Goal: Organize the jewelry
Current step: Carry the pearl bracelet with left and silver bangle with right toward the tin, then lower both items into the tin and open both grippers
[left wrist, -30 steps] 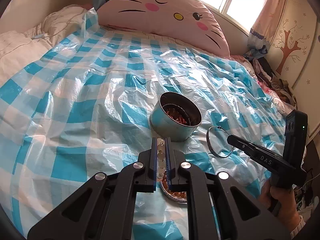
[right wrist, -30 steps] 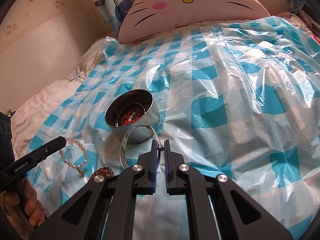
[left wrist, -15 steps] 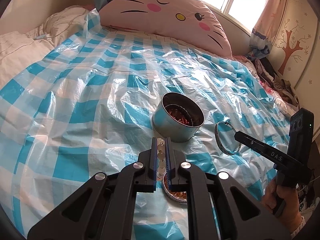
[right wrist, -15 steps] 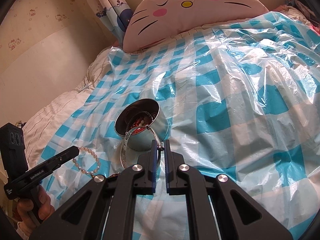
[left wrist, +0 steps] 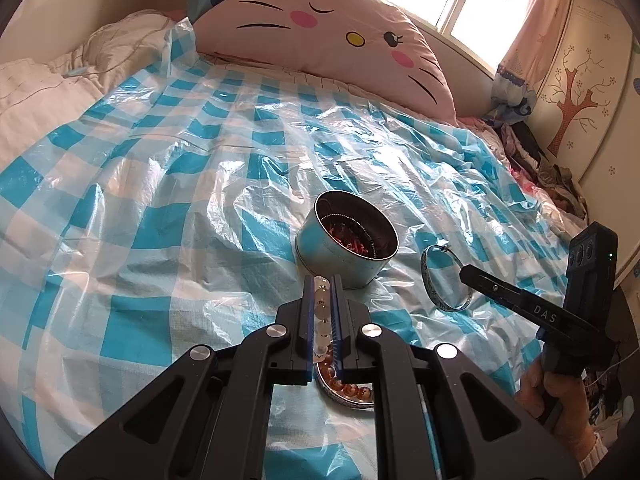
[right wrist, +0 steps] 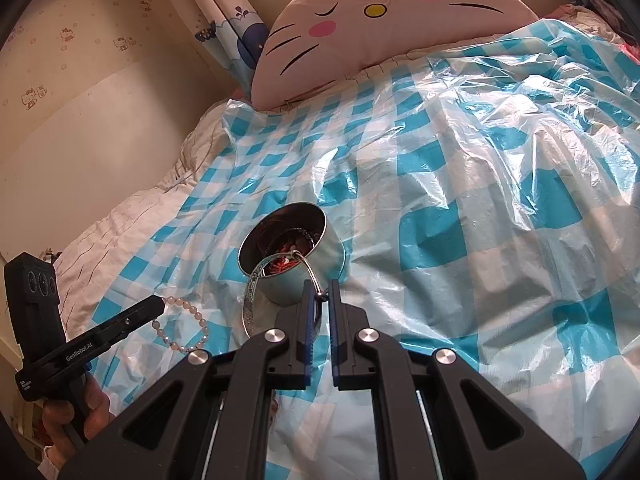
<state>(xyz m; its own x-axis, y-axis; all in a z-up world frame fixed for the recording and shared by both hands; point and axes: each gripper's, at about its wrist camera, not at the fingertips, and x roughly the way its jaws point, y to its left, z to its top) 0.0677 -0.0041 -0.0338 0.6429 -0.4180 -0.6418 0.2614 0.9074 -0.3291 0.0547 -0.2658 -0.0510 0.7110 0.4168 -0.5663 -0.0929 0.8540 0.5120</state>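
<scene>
The left tool is pinching a pale bead bracelet, whose loop hangs loose below the jaws. The right tool is pressed together on a silver bangle, held by its thin wire side and raised just beside the rim of the round metal tin. The tin stands near the middle of the bed on a crinkled blue-and-white checked plastic sheet and already holds red pieces. A shallow tin lid with amber beads lies at the near edge.

The bangle is rigid and slick, and the grip is on a narrow wire, so it could swivel or slip and miss the tin. The tin is light on soft, slippery plastic; a knock from the bangle could tip it. The dangling beads could snag on the lid.
</scene>
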